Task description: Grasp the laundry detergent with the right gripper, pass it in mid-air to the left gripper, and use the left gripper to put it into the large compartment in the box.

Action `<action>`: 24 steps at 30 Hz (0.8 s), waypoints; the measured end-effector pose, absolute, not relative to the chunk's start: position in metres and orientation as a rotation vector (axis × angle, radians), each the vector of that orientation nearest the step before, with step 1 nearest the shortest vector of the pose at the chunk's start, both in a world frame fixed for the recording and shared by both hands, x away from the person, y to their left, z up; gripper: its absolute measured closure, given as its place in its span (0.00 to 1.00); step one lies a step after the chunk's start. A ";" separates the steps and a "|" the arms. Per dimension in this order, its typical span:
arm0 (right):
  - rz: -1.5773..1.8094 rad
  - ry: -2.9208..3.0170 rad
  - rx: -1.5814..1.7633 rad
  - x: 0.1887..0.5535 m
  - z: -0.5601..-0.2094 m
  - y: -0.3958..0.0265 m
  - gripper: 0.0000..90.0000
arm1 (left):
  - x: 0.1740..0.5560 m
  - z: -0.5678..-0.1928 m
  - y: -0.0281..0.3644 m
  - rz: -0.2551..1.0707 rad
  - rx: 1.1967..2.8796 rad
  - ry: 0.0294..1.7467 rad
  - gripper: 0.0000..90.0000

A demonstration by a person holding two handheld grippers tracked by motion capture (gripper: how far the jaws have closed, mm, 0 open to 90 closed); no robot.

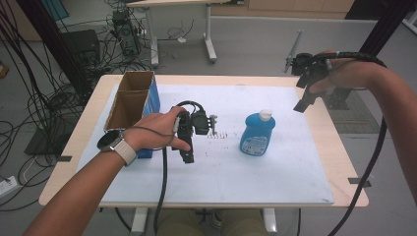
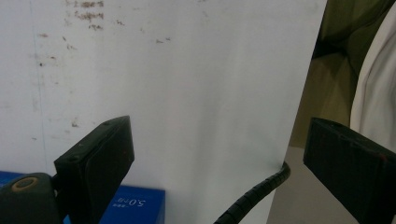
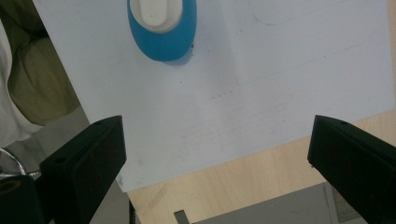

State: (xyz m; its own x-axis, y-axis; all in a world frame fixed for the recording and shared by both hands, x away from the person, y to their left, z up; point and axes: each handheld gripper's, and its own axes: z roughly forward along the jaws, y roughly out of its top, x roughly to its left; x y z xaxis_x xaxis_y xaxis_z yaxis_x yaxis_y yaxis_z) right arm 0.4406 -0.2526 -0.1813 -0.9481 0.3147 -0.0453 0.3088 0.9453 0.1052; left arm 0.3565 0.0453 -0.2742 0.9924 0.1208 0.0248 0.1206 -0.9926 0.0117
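The blue bottle (image 1: pixel 255 133) with a white cap stands upright on the white sheet (image 1: pixel 275 172) of the desk, to the right of the cardboard box (image 1: pixel 129 105) and well apart from it, its printed label facing the person.

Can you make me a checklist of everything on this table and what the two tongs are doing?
Surface: white sheet on a wooden table, with small dark marks near the middle.
Job's things: blue bottle with a white cap, upright on the sheet; open cardboard box with blue sides at the left edge.
Clutter: nothing seen.
Grippers: left tongs low over the sheet, jaws open and empty; right tongs raised over the table's far right corner, jaws open and empty.
Cables: one black cable trails from each gripper.
Surroundings: tangled wires on the floor at left, another table behind.
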 end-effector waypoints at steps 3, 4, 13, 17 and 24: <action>0.160 3.039 0.488 0.440 -0.181 -0.253 0.05 | 0.357 -0.273 0.045 0.031 3.127 0.193 0.10; 0.170 3.039 0.485 0.440 -0.181 -0.253 0.05 | 0.358 -0.273 0.045 0.030 3.130 0.191 0.10; 0.183 3.044 0.484 0.438 -0.181 -0.255 0.05 | 0.360 -0.272 0.046 0.041 3.130 0.198 0.09; 0.218 3.040 0.490 0.437 -0.182 -0.256 0.05 | 0.361 -0.273 0.045 0.044 3.128 0.201 0.09; 0.239 3.045 0.472 0.432 -0.187 -0.256 0.06 | 0.360 -0.274 0.043 0.054 3.128 0.195 0.09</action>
